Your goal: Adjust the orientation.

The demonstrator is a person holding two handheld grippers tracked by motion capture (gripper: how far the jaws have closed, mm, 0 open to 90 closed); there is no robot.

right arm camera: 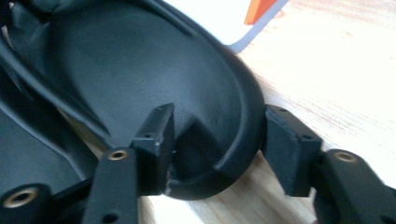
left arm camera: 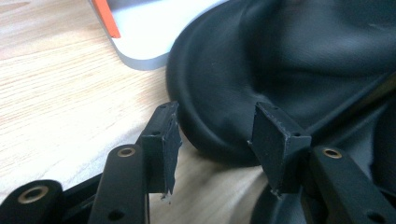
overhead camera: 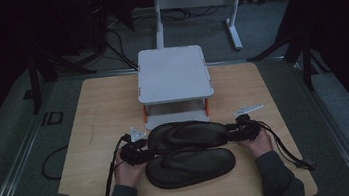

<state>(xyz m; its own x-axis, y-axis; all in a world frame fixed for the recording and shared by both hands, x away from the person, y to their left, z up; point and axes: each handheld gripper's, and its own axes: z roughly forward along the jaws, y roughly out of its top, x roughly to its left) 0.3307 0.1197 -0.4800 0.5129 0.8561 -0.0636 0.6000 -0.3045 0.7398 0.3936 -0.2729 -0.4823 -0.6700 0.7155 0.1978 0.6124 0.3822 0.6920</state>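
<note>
Desk (overhead camera: 94,118): light wood, with a grey two-tier rack (overhead camera: 173,73) on orange posts at the far middle. Both tiers look bare from the high view; the lower one is shadowed, so I cannot be sure of it. No other container in sight.

Two black sandals lie side by side just in front of the rack. The far sandal (overhead camera: 187,134) is the one I am working on; the near sandal (overhead camera: 190,166) lies touching or almost touching it, closer to me.

My left tool (left arm camera: 212,140): jaws apart, straddling the rounded end of the far sandal. The right-hand jaw sits against the upper face, the other stands off the rim, so nothing is gripped.

My right tool (right arm camera: 219,147): jaws also apart, one over the footbed and one outside the edge at the opposite end. Rim is between them but not pinched.

Judgement: the step is a two-ended grasp before lifting, probably toward the rack. To do it well, I should push each tool further onto the sole so the pads bite the thick edge, close both together, and lift level so the soft sole does not sag or drag its neighbour.
</note>
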